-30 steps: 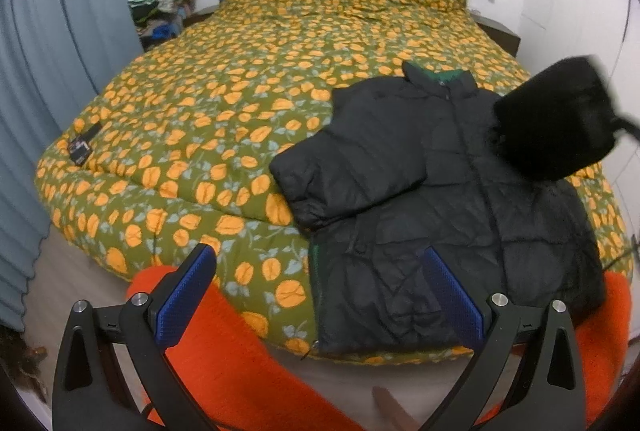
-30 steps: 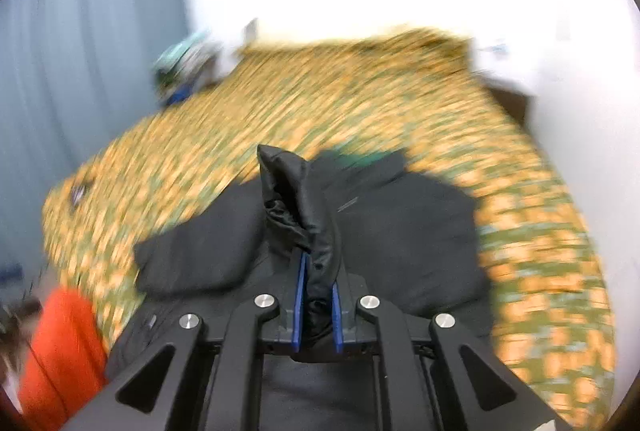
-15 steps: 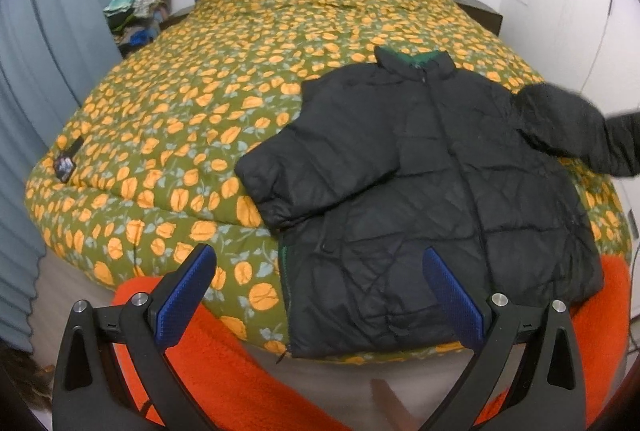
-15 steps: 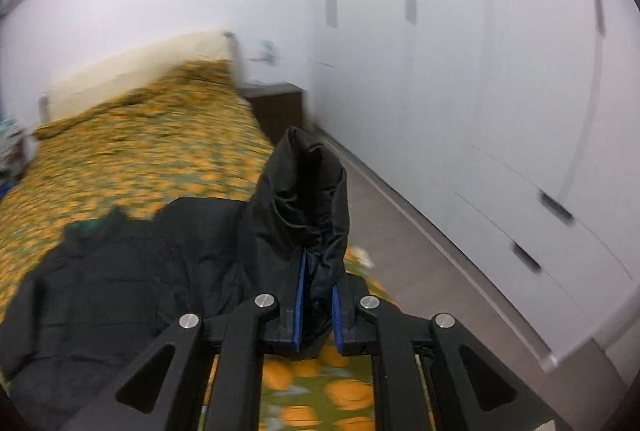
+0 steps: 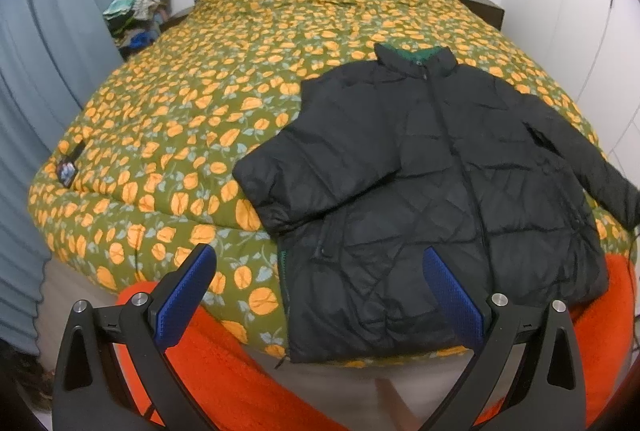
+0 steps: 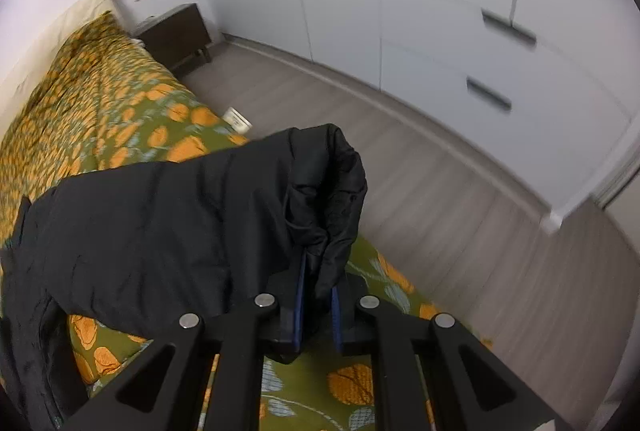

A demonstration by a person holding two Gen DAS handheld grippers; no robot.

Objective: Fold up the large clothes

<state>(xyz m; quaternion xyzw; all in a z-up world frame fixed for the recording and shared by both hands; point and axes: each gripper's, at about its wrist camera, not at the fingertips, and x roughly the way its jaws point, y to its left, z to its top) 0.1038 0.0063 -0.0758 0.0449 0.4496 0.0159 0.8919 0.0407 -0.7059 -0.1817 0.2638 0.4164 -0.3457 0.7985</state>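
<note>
Right wrist view: your right hand-held gripper (image 6: 318, 295) is clamping the cuff (image 6: 332, 187) of the black puffer jacket (image 5: 436, 183), holding that sleeve out past the bed's (image 5: 200, 103) side edge. Your left hand-held gripper (image 5: 320, 295) is hanging wide open and empty above the hem. The jacket is lying front-up, zipped, near the bed's foot; no fold looks made yet, so all folding remains.

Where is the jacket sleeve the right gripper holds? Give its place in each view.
Left wrist view: sleeve runs off the right edge.
Right wrist view: sleeve at centre, cuff pinched in the right gripper.
Shared landmark: the orange-patterned bedspread.
</note>
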